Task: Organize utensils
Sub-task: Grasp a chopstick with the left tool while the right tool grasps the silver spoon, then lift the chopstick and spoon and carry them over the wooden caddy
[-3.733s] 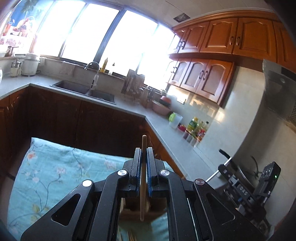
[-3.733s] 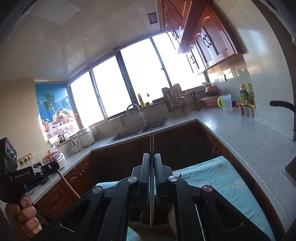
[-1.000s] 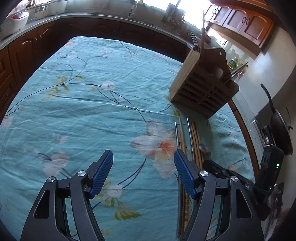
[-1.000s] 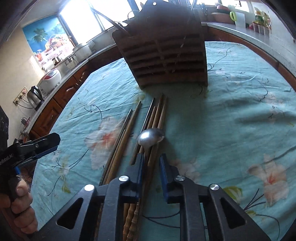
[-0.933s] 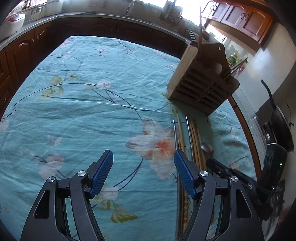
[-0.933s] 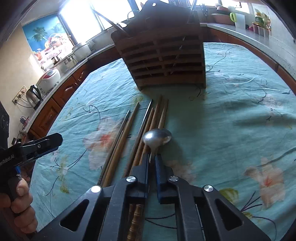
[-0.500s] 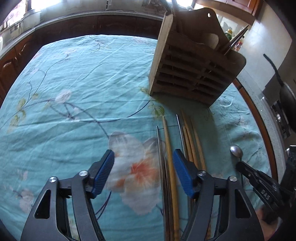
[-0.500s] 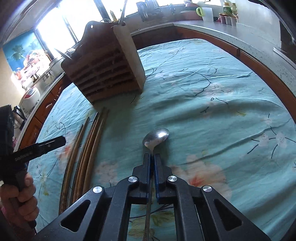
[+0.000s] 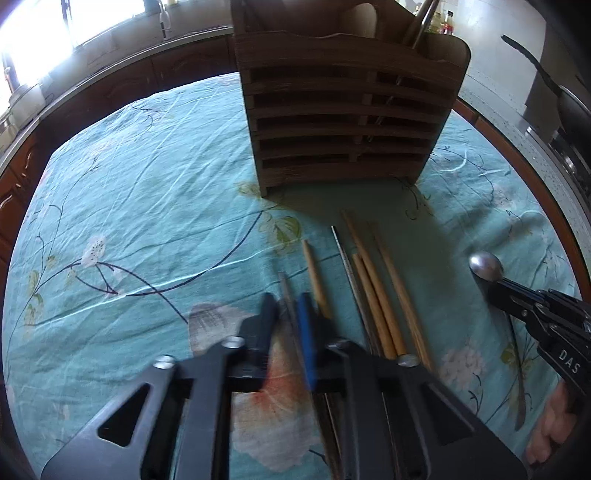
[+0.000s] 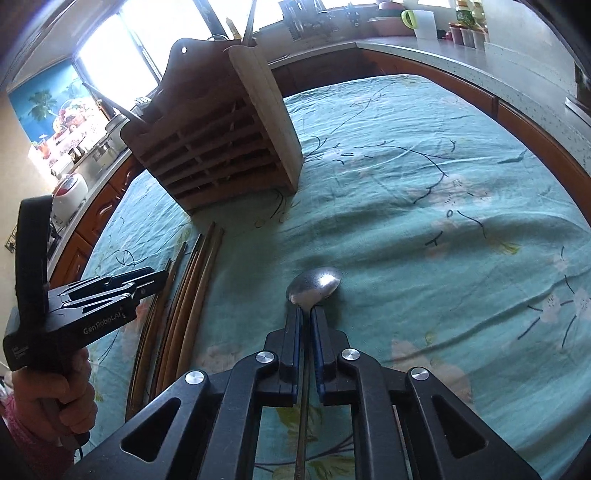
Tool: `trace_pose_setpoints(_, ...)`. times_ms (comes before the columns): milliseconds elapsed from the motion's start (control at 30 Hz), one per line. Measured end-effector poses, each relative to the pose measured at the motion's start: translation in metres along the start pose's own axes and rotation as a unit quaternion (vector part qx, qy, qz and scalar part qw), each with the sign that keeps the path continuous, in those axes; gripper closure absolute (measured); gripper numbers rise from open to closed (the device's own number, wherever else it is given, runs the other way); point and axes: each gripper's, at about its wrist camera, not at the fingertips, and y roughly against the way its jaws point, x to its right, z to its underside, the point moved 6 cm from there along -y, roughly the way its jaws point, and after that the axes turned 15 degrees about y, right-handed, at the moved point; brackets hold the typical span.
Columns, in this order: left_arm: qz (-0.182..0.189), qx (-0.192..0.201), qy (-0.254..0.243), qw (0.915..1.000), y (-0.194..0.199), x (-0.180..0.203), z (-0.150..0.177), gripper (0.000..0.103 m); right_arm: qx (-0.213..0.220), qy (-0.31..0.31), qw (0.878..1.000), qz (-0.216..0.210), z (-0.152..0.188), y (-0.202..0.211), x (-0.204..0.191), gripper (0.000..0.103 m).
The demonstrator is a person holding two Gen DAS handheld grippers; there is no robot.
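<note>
A slatted wooden utensil holder (image 9: pixel 351 110) stands on the teal floral tablecloth (image 9: pixel 147 206), with a few utensils standing in it; it also shows in the right wrist view (image 10: pixel 221 140). Several chopsticks (image 9: pixel 373 295) lie in a row in front of it. My left gripper (image 9: pixel 288 306) is nearly shut around a thin metal chopstick (image 9: pixel 284 284) at the left of the row. My right gripper (image 10: pixel 306 314) is shut on the handle of a metal spoon (image 10: pixel 314 284), bowl forward, just above the cloth right of the chopsticks (image 10: pixel 184 295).
Kitchen counters and dark wood cabinets (image 9: pixel 110 81) ring the table. A pan and stove (image 9: pixel 554 96) lie beyond the right edge. Jars and a jug (image 10: pixel 421 22) stand on the far counter. The cloth stretches left and right of the holder.
My left gripper moved toward the chopsticks and closed from wide open onto the leftmost metal one. My right gripper picked the spoon off the chopstick row and carried it right.
</note>
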Motion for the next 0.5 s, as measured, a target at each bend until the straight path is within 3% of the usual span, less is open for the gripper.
trace_pose_setpoints(200,0.044,-0.002,0.045,0.998,0.017,-0.016,0.0,0.099,-0.003,0.0,1.0,-0.012,-0.001,0.002,0.001,0.097)
trace_pose_setpoints(500,0.115,0.05,0.093,0.9877,0.098,-0.043,-0.004,0.099,0.05,-0.012,0.998,-0.034,-0.013,0.047,-0.007,0.1)
